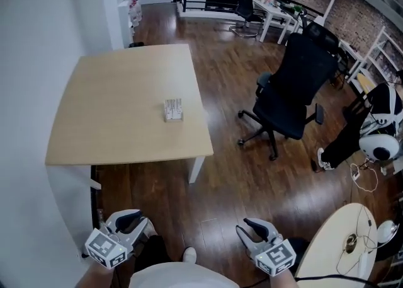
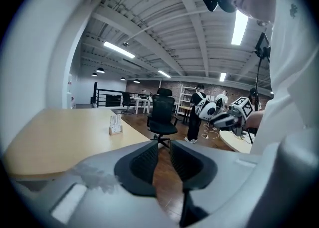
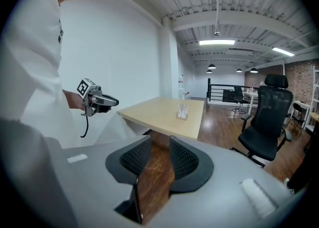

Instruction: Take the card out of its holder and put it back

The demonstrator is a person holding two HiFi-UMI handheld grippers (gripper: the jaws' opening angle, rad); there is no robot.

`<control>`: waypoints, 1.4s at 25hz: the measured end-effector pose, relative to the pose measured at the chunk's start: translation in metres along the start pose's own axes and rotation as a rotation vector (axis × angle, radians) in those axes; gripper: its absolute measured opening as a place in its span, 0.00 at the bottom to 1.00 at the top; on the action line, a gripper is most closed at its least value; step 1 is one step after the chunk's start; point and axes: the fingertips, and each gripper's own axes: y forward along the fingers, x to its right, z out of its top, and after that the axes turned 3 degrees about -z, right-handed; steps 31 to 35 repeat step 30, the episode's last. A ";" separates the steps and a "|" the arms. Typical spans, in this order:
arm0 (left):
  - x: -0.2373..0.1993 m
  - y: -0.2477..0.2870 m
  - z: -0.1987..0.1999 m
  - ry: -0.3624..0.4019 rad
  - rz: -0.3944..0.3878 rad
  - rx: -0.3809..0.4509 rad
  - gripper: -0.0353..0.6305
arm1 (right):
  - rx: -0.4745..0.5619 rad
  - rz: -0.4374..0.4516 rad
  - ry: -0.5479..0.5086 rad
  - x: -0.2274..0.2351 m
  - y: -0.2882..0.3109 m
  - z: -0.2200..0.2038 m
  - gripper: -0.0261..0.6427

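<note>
A small clear card holder with white cards upright in it stands on the light wooden table, toward its right side. It also shows far off in the left gripper view as the holder and in the right gripper view as the holder. Both grippers are held low near the person's body, well short of the table. My left gripper has a gap between its jaws and nothing in it. My right gripper is likewise open and empty.
A black office chair stands on the wood floor right of the table. A round white table with cables lies at the bottom right. A white wall runs along the left. Black railings and desks are at the back.
</note>
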 end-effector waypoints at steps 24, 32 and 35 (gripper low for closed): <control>0.088 -0.021 0.011 0.082 -0.033 0.023 0.17 | 0.095 -0.015 -0.047 -0.041 -0.073 -0.001 0.22; 0.086 -0.024 0.014 0.087 -0.037 0.024 0.17 | 0.106 -0.009 -0.051 -0.048 -0.070 0.003 0.22; 0.086 -0.024 0.014 0.087 -0.037 0.024 0.17 | 0.106 -0.009 -0.051 -0.048 -0.070 0.003 0.22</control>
